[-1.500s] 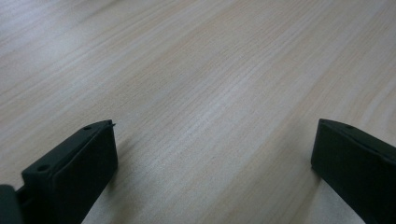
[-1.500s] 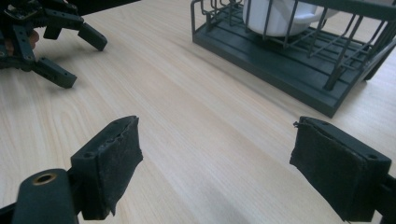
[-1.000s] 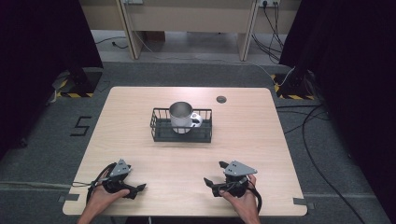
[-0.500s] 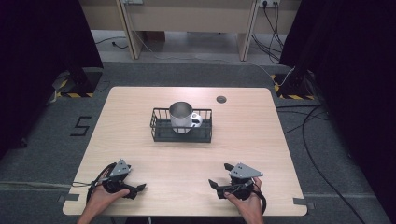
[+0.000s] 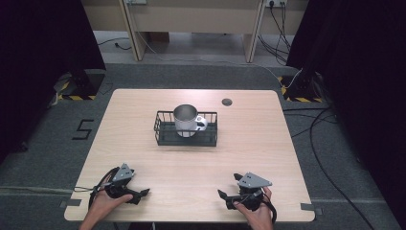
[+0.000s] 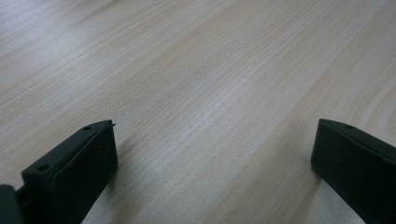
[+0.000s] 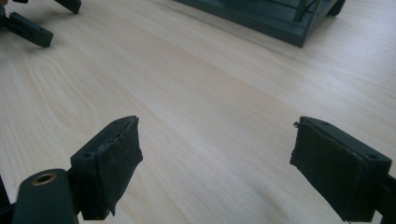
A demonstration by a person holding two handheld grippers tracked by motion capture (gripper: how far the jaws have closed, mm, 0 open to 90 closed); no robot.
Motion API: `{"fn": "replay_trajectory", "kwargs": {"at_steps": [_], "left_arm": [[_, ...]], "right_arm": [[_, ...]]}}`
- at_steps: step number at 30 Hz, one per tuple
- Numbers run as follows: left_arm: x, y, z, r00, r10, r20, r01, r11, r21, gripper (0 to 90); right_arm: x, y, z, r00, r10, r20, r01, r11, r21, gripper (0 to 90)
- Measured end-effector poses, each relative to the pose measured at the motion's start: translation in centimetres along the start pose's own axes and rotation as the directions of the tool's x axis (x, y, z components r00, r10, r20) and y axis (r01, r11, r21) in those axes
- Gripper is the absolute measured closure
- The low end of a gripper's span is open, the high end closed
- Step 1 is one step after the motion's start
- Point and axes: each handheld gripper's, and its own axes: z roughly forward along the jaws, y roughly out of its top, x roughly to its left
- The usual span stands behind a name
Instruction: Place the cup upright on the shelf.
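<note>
A black wire basket (image 5: 209,139) stands at the middle of the wooden table (image 5: 268,143). In it a shiny metal mug (image 5: 185,120) stands upright, its handle to the right. My left gripper (image 5: 140,195) rests near the front left corner, held by a hand; its own view has the gripper (image 6: 217,135) open over bare wood. My right gripper (image 5: 229,186) lies near the front right, jaws pointing left, and it (image 7: 217,140) is open with nothing between the pads. Past its jaws I see the basket's base (image 7: 275,21) and the left gripper's fingers (image 7: 28,29).
A small dark round disc (image 5: 226,101) sits in the tabletop at the back right. Cables trail from both grippers over the front edge. Grey floor surrounds the table, with desk legs and dark curtains behind.
My right gripper has slid a little to the right and toward the table's front edge. The left gripper, basket and mug have stayed put.
</note>
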Motion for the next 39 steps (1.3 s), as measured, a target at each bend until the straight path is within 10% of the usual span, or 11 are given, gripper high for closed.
{"fn": "replay_trajectory", "kwargs": {"at_steps": [39], "left_arm": [[0.0,0.0,0.0,1.0000,0.000,0.000,0.000,1.0000,0.001,0.0]], "right_arm": [[0.3,-2.2,-0.2,0.9977,-0.036,0.057,0.025,0.982,0.188,12.4]]}}
